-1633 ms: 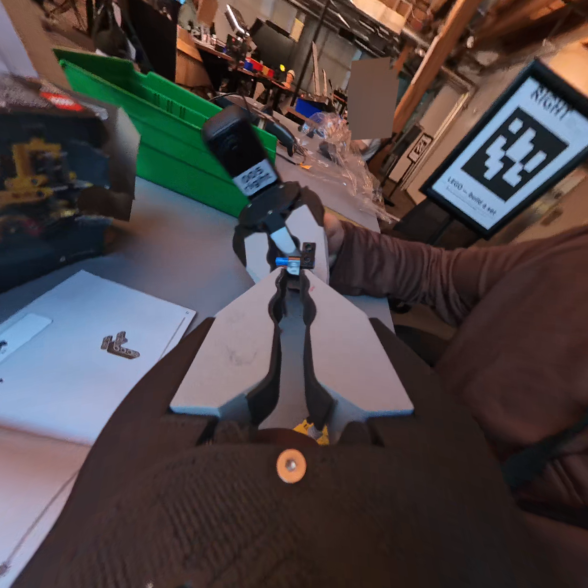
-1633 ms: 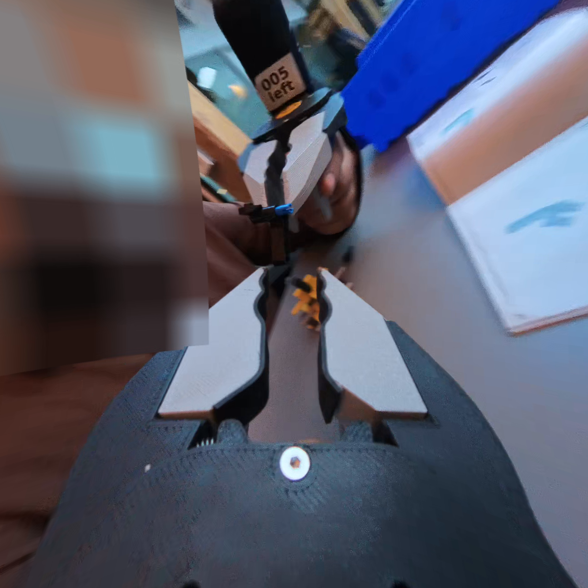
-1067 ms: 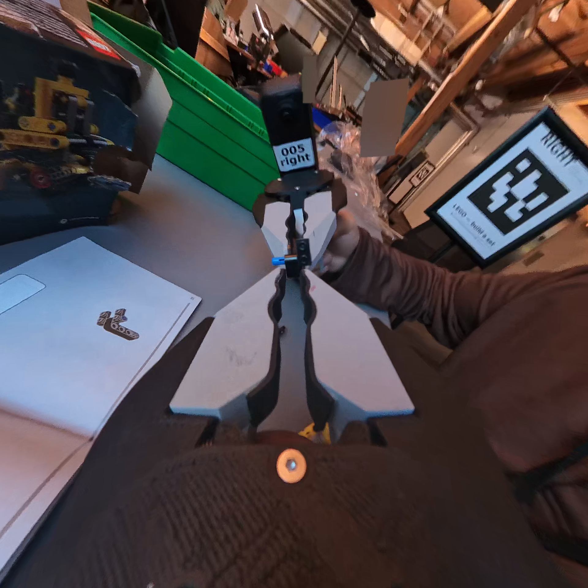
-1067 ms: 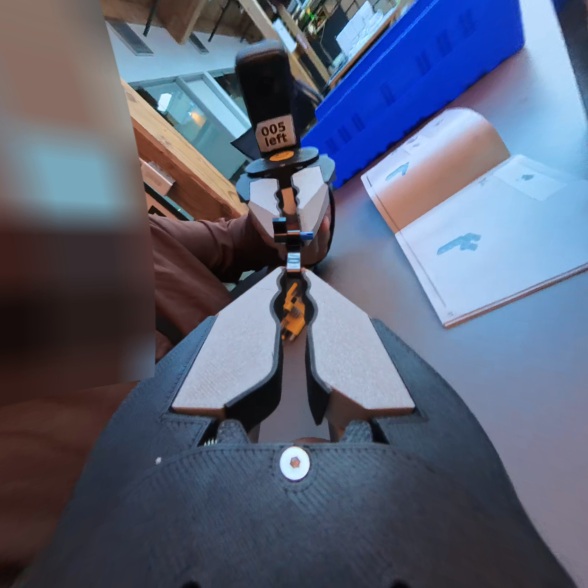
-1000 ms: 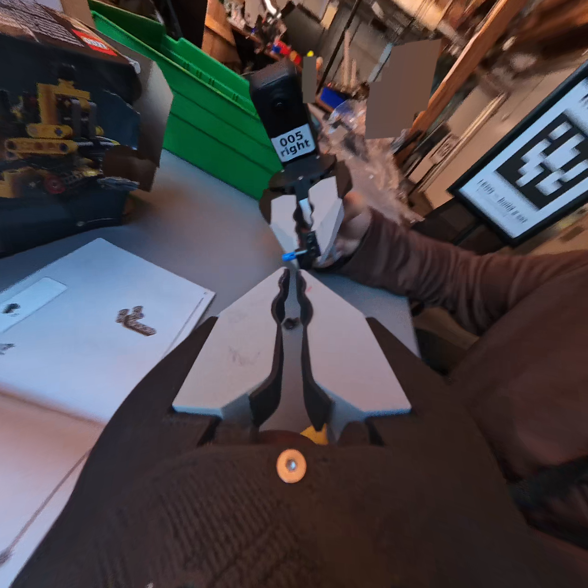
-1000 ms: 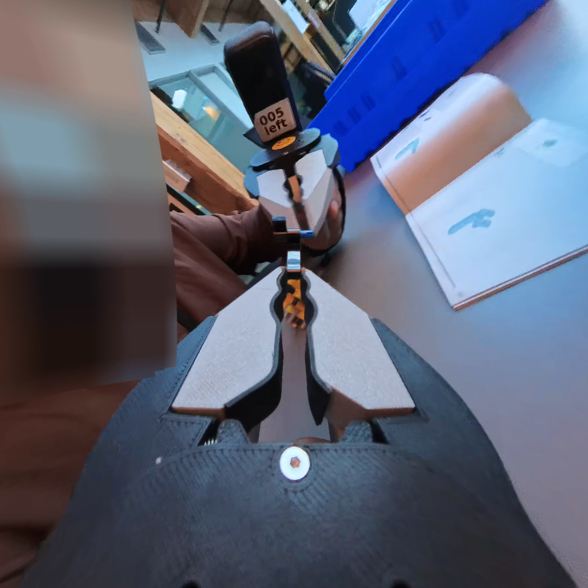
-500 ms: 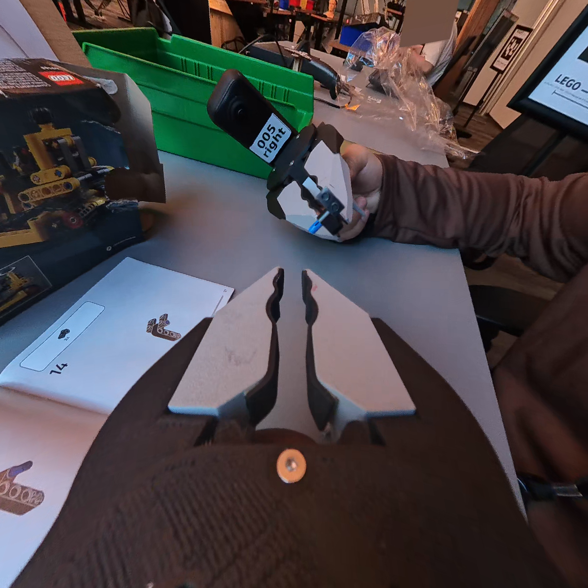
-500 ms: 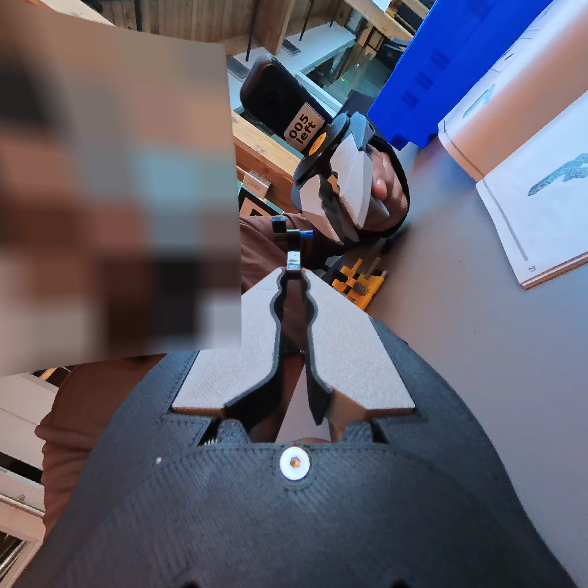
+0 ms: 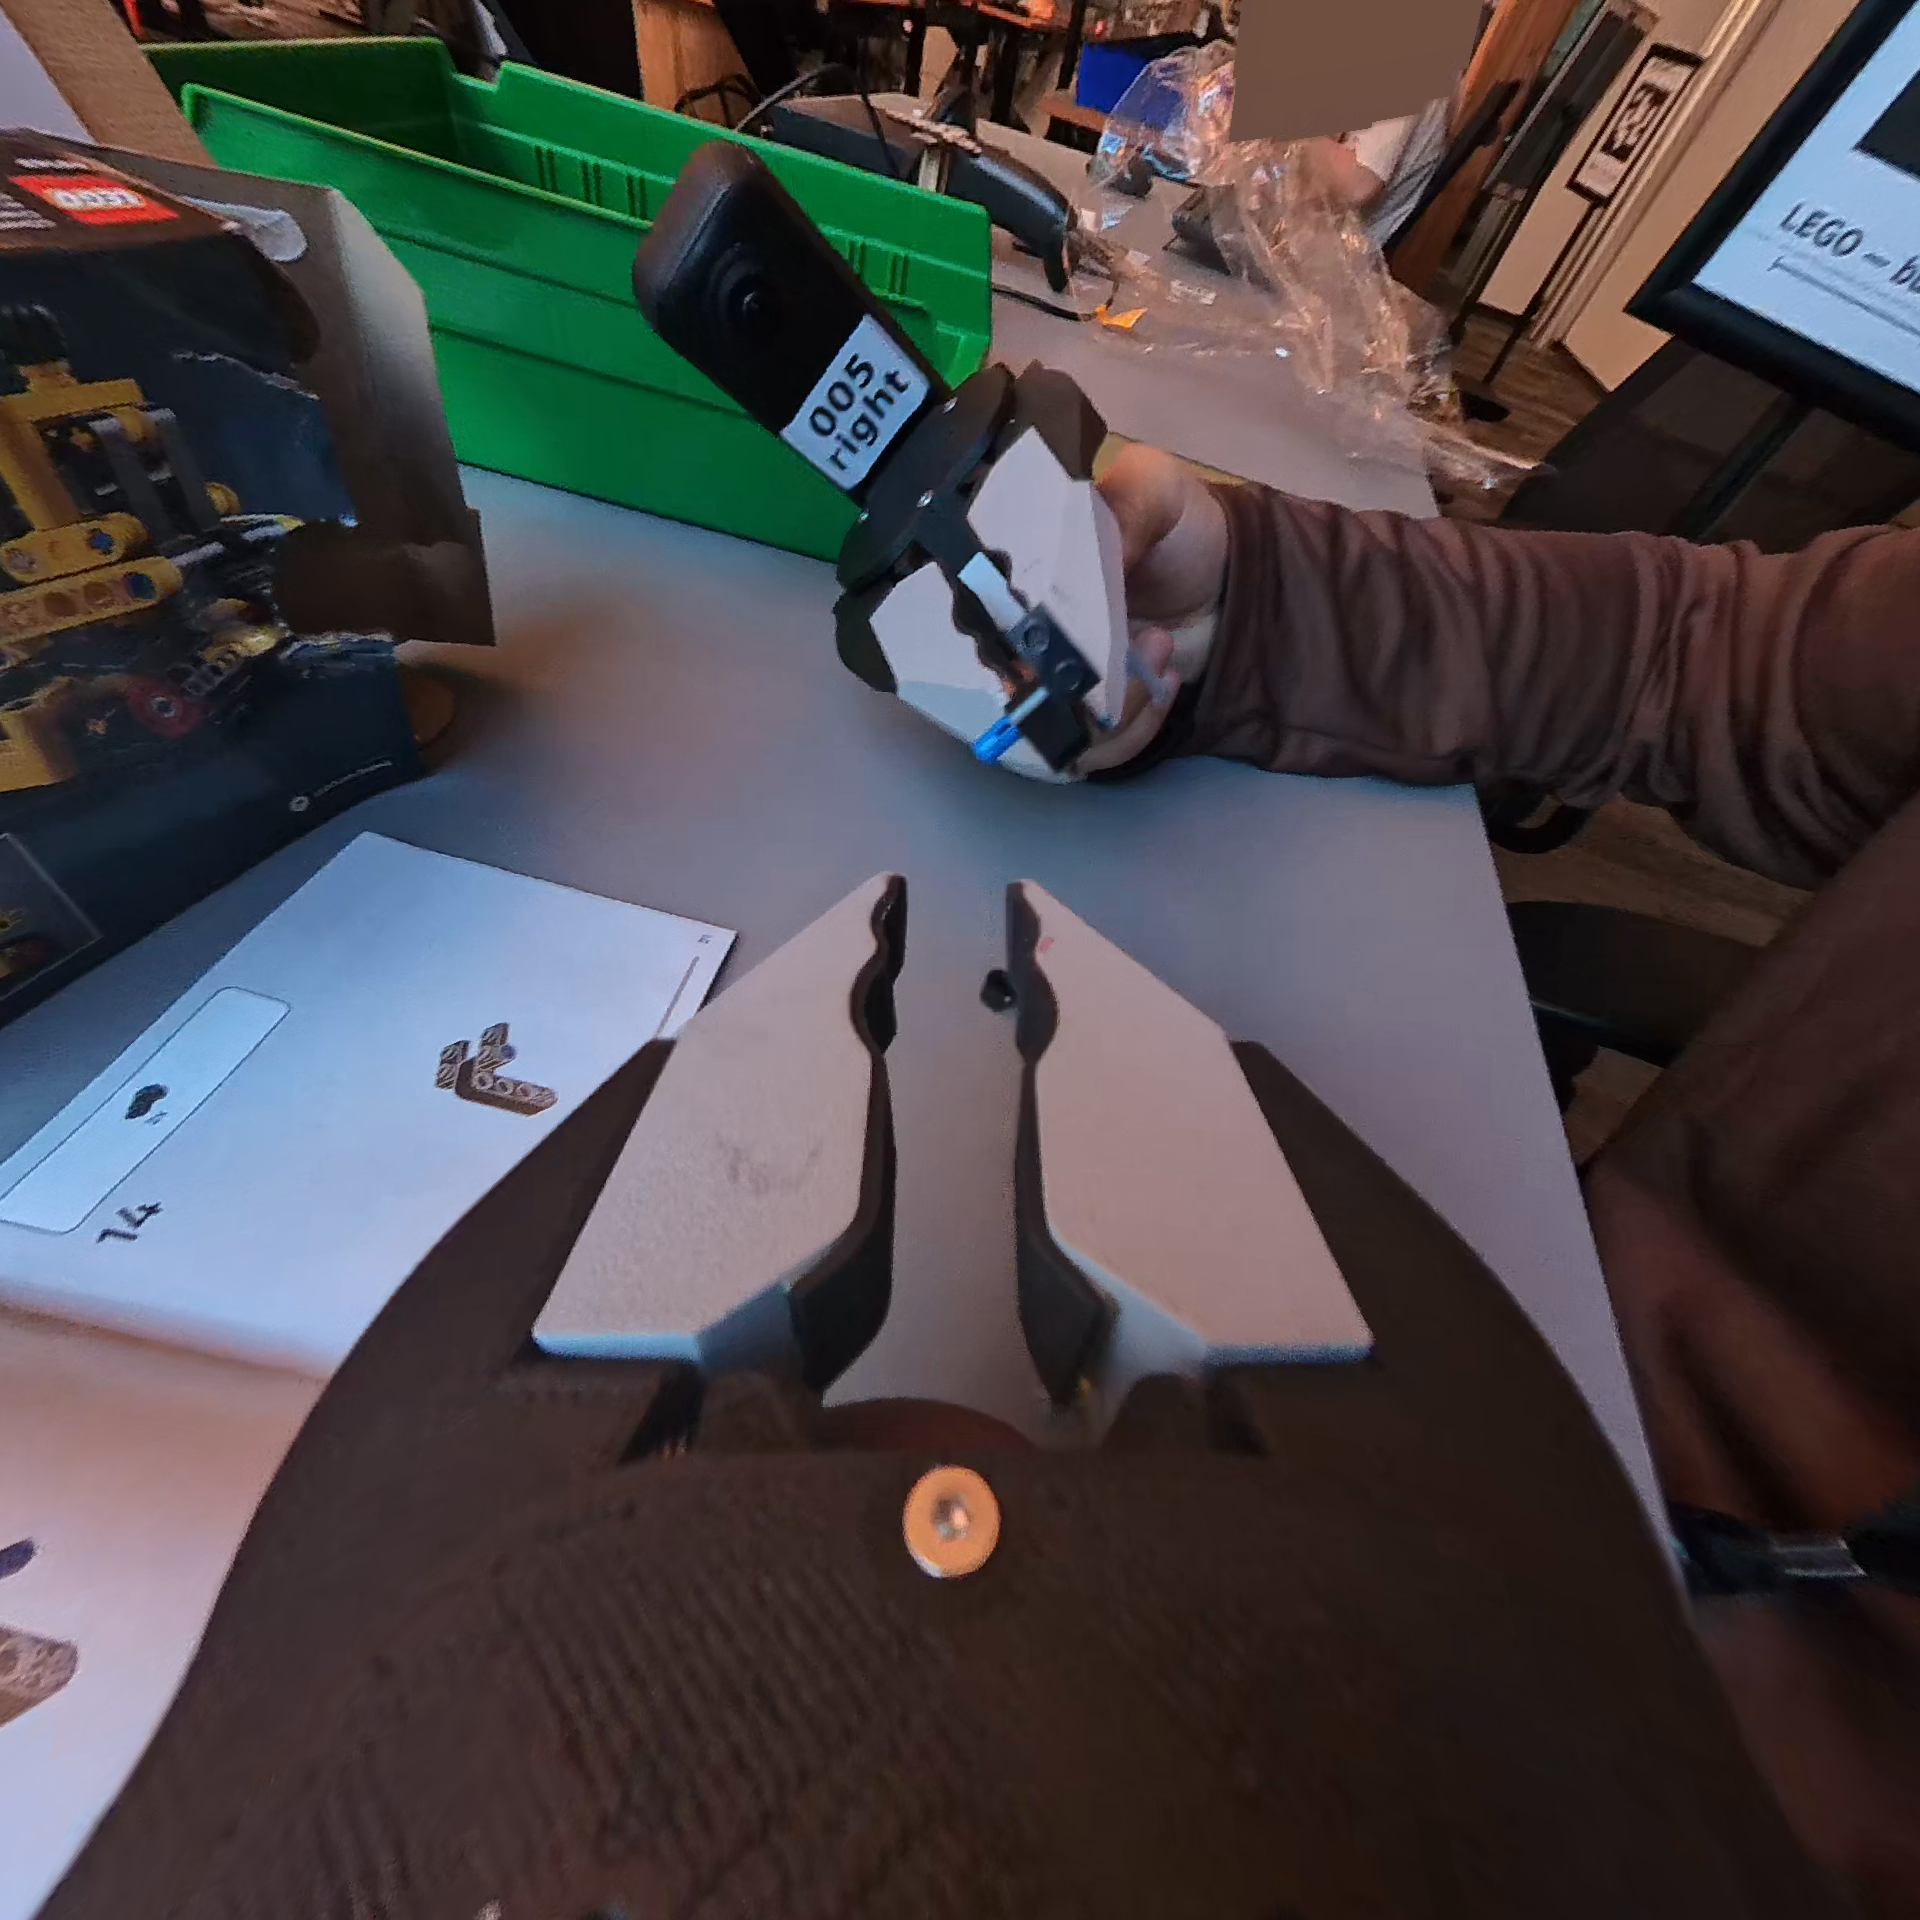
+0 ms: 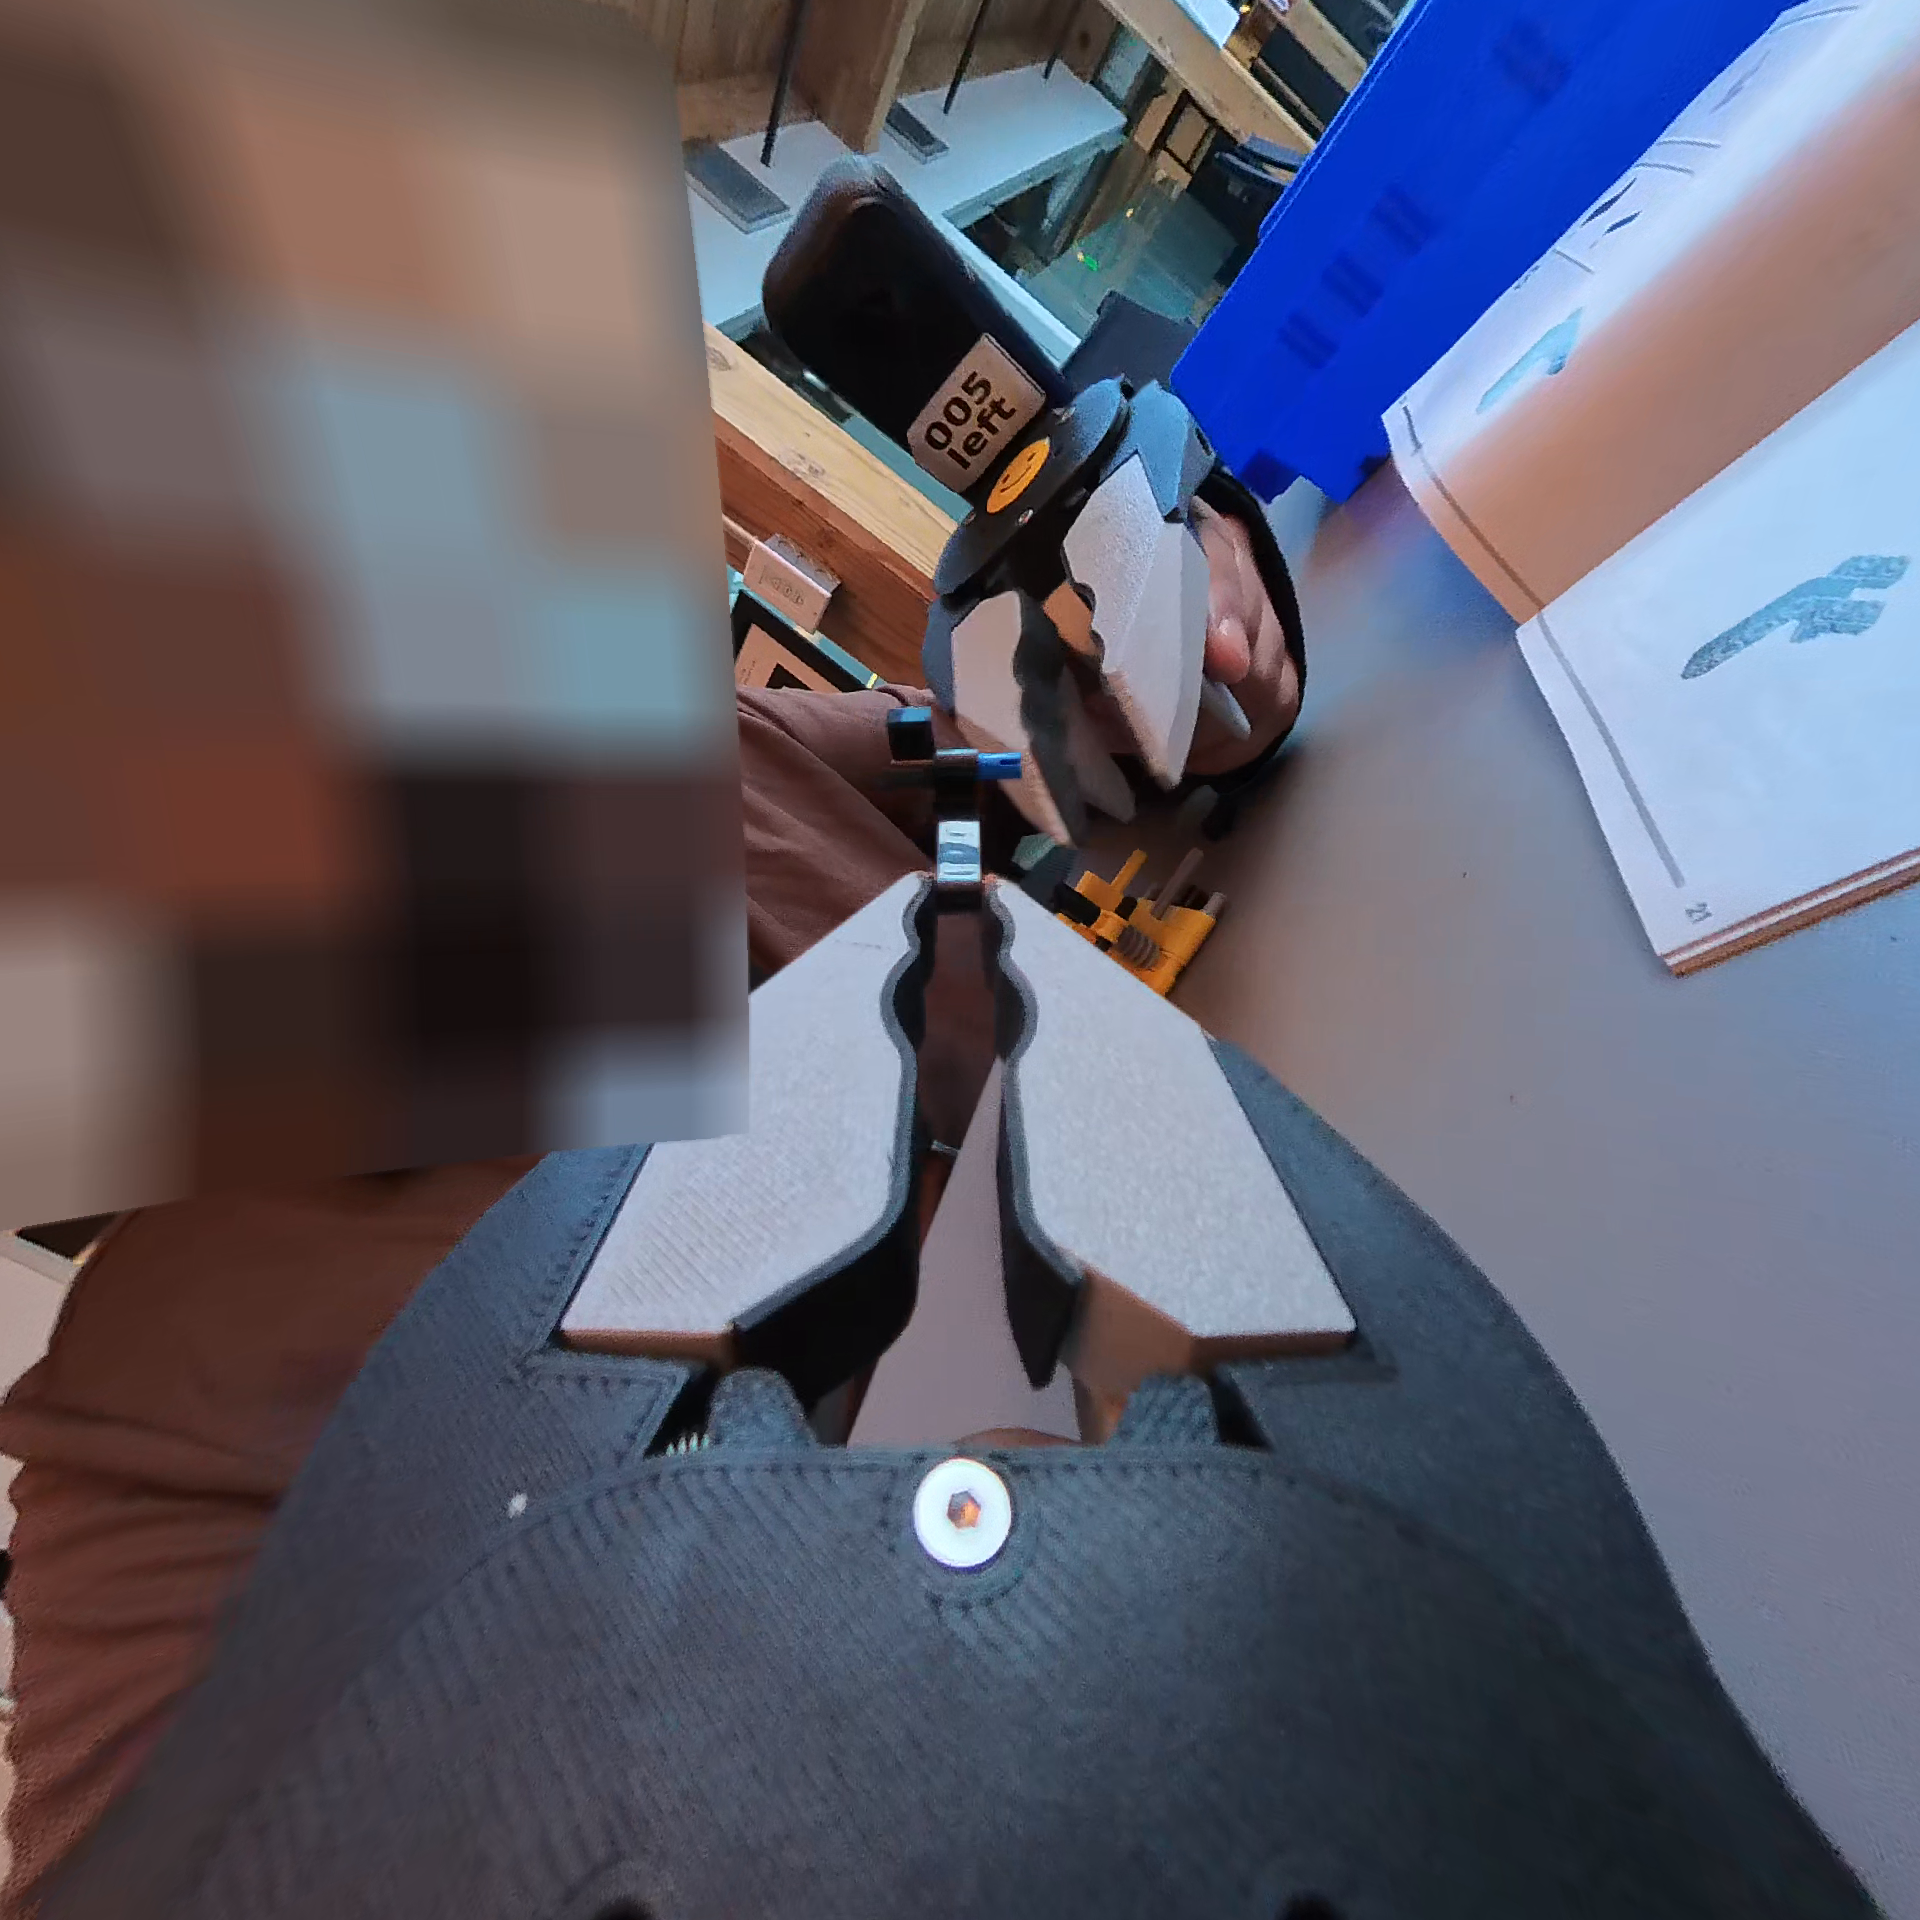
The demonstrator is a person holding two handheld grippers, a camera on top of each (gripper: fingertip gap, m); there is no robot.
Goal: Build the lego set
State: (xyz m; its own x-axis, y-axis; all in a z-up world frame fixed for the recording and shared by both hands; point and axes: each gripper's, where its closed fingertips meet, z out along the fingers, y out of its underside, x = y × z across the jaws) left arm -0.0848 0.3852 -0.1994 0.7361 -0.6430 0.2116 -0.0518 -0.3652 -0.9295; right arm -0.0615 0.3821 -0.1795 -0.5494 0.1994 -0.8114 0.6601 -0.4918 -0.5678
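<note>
We hold small black piece with blue pin clamped in right gripper; left gripper parted, empty; yellow sub-assembly on table; we judge most of build left.

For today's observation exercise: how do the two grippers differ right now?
The left gripper is open and empty; the right gripper is shut on a small black lego piece with a blue pin. The left points over the table; the right is raised above it. Both have grey fingers.
</note>
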